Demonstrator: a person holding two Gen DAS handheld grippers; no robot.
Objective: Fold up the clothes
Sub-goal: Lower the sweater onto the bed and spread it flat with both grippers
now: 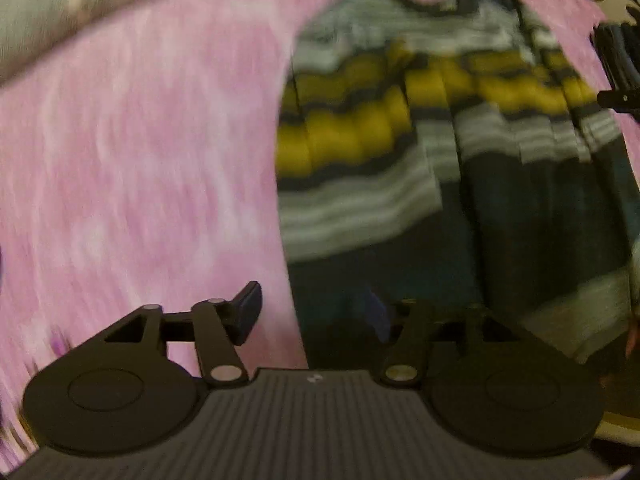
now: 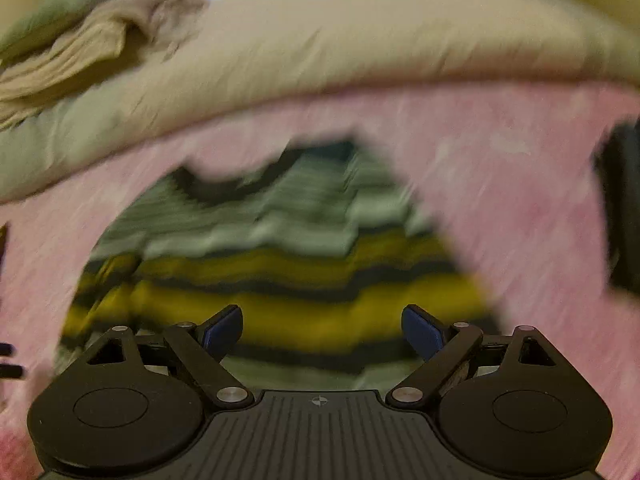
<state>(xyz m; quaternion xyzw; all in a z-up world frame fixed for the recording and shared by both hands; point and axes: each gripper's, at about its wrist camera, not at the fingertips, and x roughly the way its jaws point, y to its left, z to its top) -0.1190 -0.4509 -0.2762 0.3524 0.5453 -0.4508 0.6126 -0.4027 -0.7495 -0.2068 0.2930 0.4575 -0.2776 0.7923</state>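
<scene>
Both grippers have their jaws apart with nothing clamped between them. On the right gripper, two blue pads stand wide over the yellow band of a striped shirt. The left gripper hangs above the shirt's dark near-left edge. That shirt lies spread on a pink bedcover; beyond it, at the far side, a beige duvet is bunched. Everything is blurred.
</scene>
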